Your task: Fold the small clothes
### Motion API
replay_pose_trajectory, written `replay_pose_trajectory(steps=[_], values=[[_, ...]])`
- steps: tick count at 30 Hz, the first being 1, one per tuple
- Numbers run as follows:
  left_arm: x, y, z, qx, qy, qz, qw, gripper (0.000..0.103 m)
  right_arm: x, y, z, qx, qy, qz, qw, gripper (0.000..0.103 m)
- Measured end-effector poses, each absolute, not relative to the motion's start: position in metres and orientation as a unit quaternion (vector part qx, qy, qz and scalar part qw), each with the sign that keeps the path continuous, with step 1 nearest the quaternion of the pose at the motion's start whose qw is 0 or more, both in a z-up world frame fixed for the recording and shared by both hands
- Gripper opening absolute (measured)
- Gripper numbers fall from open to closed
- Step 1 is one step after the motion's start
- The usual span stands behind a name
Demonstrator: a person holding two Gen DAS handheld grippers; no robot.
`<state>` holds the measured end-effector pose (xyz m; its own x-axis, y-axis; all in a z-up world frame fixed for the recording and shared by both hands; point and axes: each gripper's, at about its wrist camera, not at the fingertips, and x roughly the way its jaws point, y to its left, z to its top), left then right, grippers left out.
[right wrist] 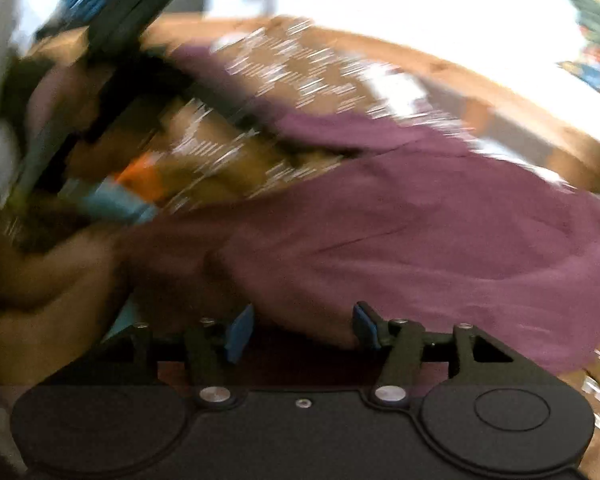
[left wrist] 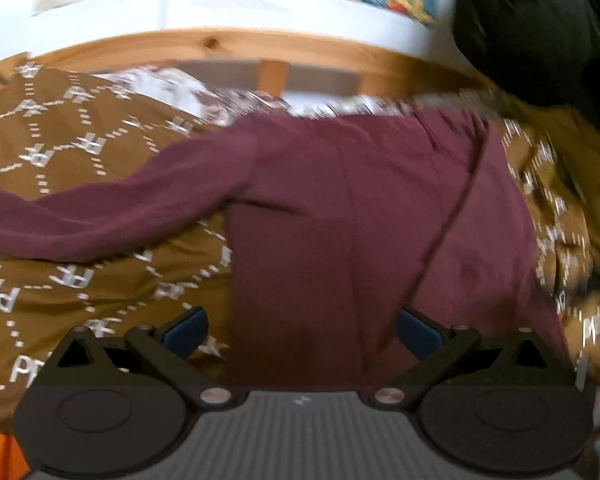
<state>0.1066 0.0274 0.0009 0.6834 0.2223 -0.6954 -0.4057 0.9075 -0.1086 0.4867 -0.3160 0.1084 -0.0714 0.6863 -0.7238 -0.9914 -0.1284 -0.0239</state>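
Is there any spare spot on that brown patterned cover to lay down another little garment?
There seems to be bare brown bedcover left of the maroon top, above its outstretched sleeve, and another patch below that sleeve. The right side looks crowded: rumpled cover and a dark bundle by the wooden bed frame.

Right wrist view is motion-smeared, so the stuff up-left of the right gripper (right wrist: 296,330) is mush: something orange (right wrist: 140,178), something pale blue (right wrist: 116,200), can't tell what. The maroon top (left wrist: 340,216) has its sleeve cut off at the frame edge left of the left gripper (left wrist: 300,336).
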Motion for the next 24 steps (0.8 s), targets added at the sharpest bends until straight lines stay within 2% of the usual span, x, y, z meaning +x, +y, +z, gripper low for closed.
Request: replay_pose_trajectory(steps=[1, 2, 5, 8, 16, 24], values=[[0.110, 0.023, -0.004, -0.121, 0.367, 0.165, 0.907, 0.102, 0.501, -0.316, 0.109, -0.281, 0.252, 0.665, 0.644, 0.067], [0.113, 0.018, -0.009, -0.111, 0.377, 0.156, 0.906, 0.102, 0.515, -0.316, 0.107, -0.261, 0.255, 0.639, 0.677, 0.068], [0.121, 0.006, -0.022, -0.085, 0.398, 0.145, 0.902, 0.102, 0.563, -0.315, 0.092, -0.197, 0.277, 0.544, 0.767, 0.066], [0.126, -0.002, -0.031, -0.068, 0.415, 0.139, 0.896, 0.102, 0.601, -0.307, 0.077, -0.170, 0.257, 0.482, 0.820, 0.062], [0.128, -0.012, -0.044, -0.034, 0.442, 0.141, 0.885, 0.102, 0.671, -0.268, 0.051, -0.120, 0.249, 0.474, 0.836, 0.061], [0.135, -0.024, -0.042, 0.004, 0.440, 0.138, 0.887, 0.102, 0.686, -0.257, 0.051, -0.092, 0.230, 0.498, 0.831, 0.062]])
